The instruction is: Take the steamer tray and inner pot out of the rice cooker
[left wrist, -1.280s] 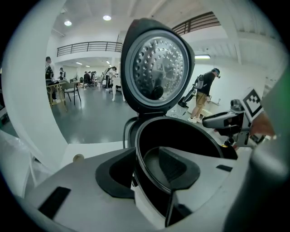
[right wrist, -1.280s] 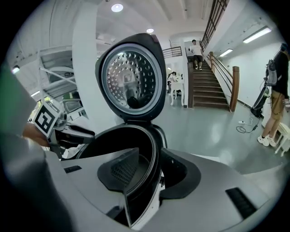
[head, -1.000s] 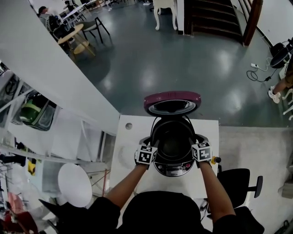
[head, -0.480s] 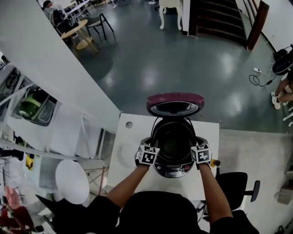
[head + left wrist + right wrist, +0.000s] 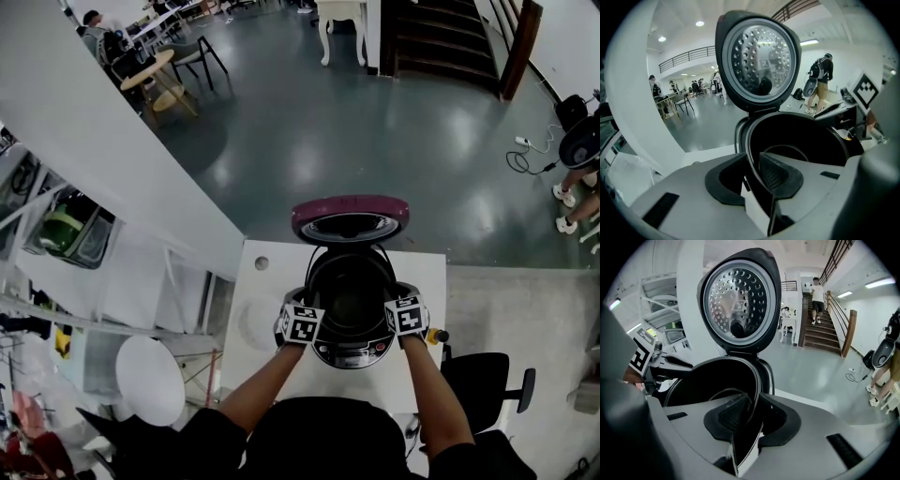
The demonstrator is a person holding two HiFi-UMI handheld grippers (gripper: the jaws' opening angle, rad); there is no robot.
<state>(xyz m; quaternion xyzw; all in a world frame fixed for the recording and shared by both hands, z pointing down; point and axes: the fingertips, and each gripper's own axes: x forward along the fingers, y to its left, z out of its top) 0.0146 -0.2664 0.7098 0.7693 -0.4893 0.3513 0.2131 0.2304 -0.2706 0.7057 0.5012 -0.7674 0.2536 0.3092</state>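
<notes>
The rice cooker point(image 5: 352, 349) stands open on a white table point(image 5: 258, 314), its purple-rimmed lid point(image 5: 349, 217) tipped back. The dark inner pot point(image 5: 351, 291) sits inside; I see no steamer tray. My left gripper point(image 5: 313, 304) is at the pot's left rim and my right gripper point(image 5: 391, 300) at its right rim. Both sets of jaws have just been closing. In the left gripper view the pot's rim point(image 5: 749, 154) runs between the pads of the left gripper point(image 5: 752, 171). In the right gripper view the right gripper point(image 5: 753, 416) clamps the rim point(image 5: 757, 394) the same way.
A small yellow-tipped object point(image 5: 436, 335) lies just right of the cooker. A black office chair point(image 5: 487, 375) stands right of the table, a round white stool point(image 5: 150, 375) to its left. The table has a hole point(image 5: 262, 263) at its far left corner.
Both grippers stay at the two sides of the cooker's opening. Only the head view has shifted a little.
</notes>
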